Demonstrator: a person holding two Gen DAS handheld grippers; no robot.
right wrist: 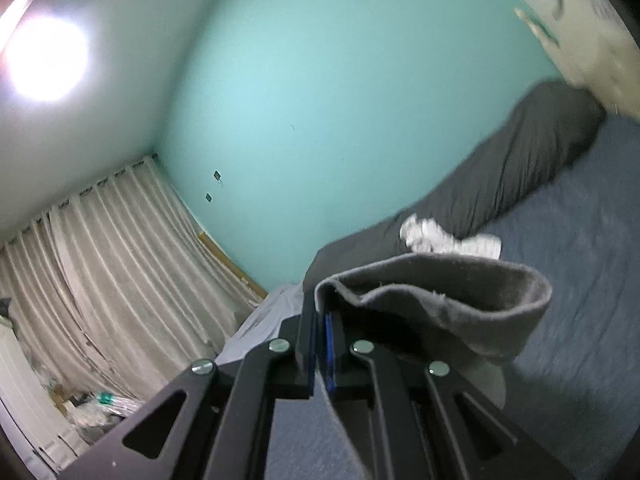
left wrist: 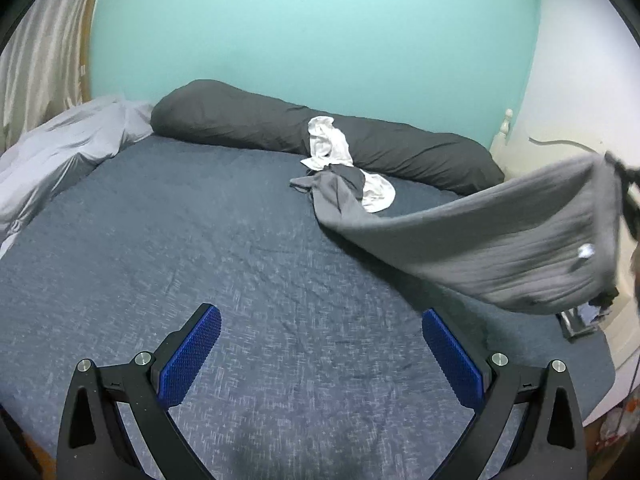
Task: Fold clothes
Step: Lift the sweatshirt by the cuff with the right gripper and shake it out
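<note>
At the bottom of the left wrist view, the left gripper [left wrist: 321, 326] hangs over the bed with its jaws spread wide, blue pads [left wrist: 192, 356] facing each other and nothing between them. Under it stretches the blue bedspread [left wrist: 200, 240], bare across the middle of the frame.

At the bottom centre of the right wrist view, the right gripper [right wrist: 320, 320] has its jaws pressed together on an edge of a grey garment [right wrist: 440, 304], which curls up and over to the right of the fingers, its hem forming a loop. In the left wrist view the same grey garment [left wrist: 500, 240] sweeps through the air across the right side of the frame, lifted at the far right edge and trailing down to the bedspread near the centre right.

Where it meets the bed it joins a small heap: a white garment [left wrist: 332, 148] draped partly over a long dark grey pillow [left wrist: 240, 120], with another dark piece lying among them. The pillow runs along the head of the bed. A pale lilac duvet [left wrist: 60, 148] is bunched at the left edge. Behind everything stands a turquoise wall [left wrist: 312, 32], and in the lower left of the right wrist view hang cream striped curtains [right wrist: 112, 248].
</note>
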